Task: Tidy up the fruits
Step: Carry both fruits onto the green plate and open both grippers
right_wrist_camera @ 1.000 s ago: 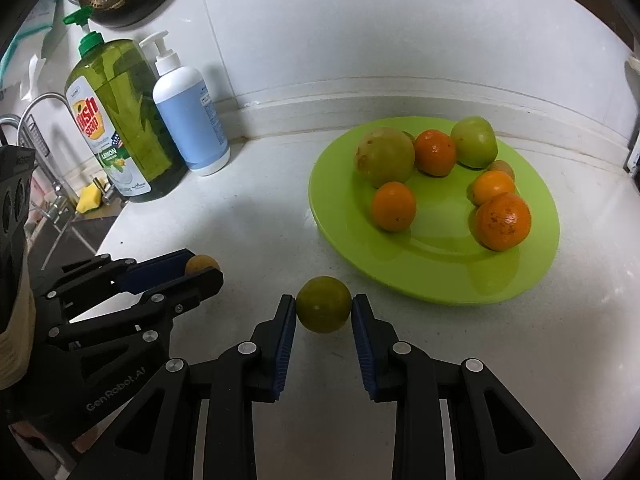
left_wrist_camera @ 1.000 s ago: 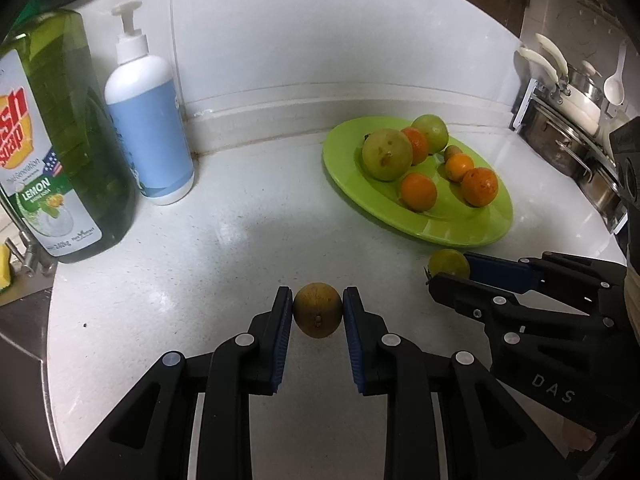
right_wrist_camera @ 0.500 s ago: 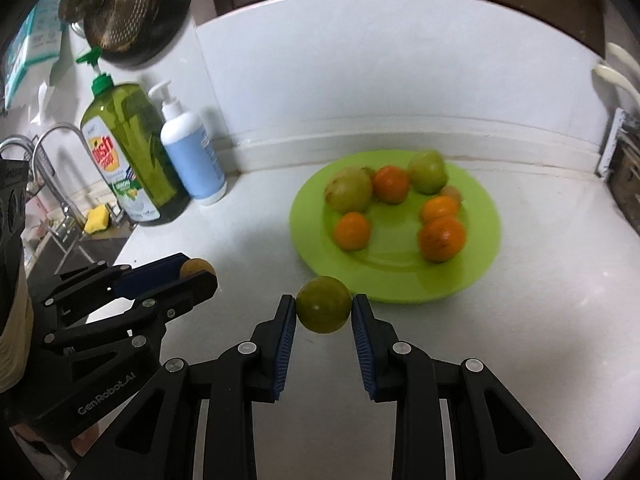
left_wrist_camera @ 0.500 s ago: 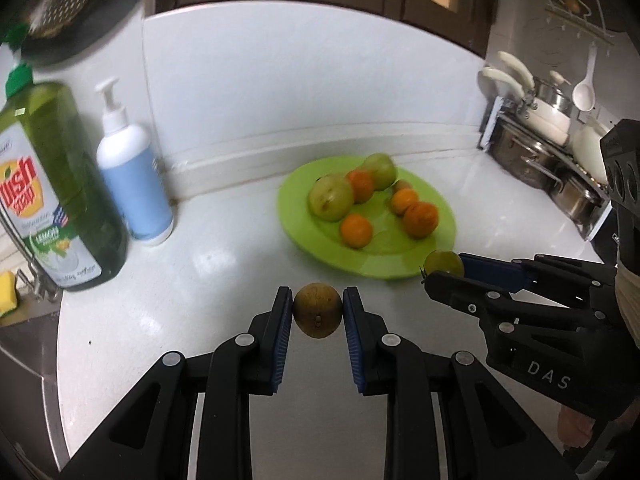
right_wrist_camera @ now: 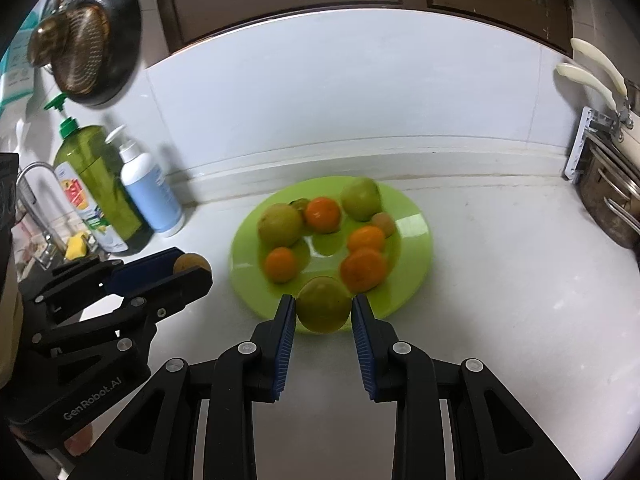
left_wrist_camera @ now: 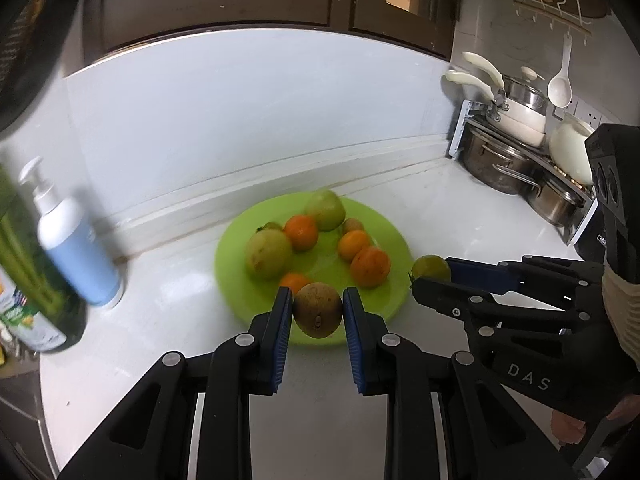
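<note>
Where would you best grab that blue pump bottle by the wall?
Around the blue pump bottle's round body, below the pump head, probably coming level from the front. It stands upright, so straight sides suit flat pads. The green dish soap bottle crowds one side and the wall is behind.

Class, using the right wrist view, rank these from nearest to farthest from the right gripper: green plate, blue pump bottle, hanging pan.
1. Green plate, just ahead of the right gripper.
2. Blue pump bottle, farther back on the left, by the wall.
3. Hanging pan, highest up, far left.
</note>
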Available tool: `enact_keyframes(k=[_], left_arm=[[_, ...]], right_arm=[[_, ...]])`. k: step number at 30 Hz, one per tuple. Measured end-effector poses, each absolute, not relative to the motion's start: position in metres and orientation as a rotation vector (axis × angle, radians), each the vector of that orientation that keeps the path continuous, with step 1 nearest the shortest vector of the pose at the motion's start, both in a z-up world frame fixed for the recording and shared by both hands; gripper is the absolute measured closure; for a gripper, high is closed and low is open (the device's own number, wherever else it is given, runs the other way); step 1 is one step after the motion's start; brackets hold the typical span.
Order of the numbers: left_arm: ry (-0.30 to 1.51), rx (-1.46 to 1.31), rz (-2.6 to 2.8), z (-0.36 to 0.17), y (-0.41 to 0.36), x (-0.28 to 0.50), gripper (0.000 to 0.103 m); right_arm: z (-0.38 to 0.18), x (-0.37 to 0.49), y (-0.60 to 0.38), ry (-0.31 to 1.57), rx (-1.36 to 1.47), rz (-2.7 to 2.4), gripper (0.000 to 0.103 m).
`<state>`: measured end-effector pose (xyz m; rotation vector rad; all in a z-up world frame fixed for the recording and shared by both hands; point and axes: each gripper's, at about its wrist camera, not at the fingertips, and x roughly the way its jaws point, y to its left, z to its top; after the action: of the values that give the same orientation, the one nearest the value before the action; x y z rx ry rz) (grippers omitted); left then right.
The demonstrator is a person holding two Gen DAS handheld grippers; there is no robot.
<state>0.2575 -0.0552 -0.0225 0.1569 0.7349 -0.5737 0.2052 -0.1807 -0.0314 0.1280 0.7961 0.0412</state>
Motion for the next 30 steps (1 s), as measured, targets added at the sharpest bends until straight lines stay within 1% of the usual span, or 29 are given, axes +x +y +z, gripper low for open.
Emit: enact_keyframes(k=[12,19,30], left_arm=[[0.811,0.166,-0.591,-0.04,-0.097,0.31,0.077],[0.857,0.178,-0.57,-0.057,-0.109,0.334,0.077],[0.921,0.192,-0.535,-0.08,-0.119,0.356,0.076]], right_arm=[[-0.037,0.257,-0.22,0.824,0.098,0.017,0.073],[-0.053,0.29,-0.234,0.879,0.104,0.024,0.073],[-0.079,0.319,-0.248,0.959,0.15,0.023,0.073]])
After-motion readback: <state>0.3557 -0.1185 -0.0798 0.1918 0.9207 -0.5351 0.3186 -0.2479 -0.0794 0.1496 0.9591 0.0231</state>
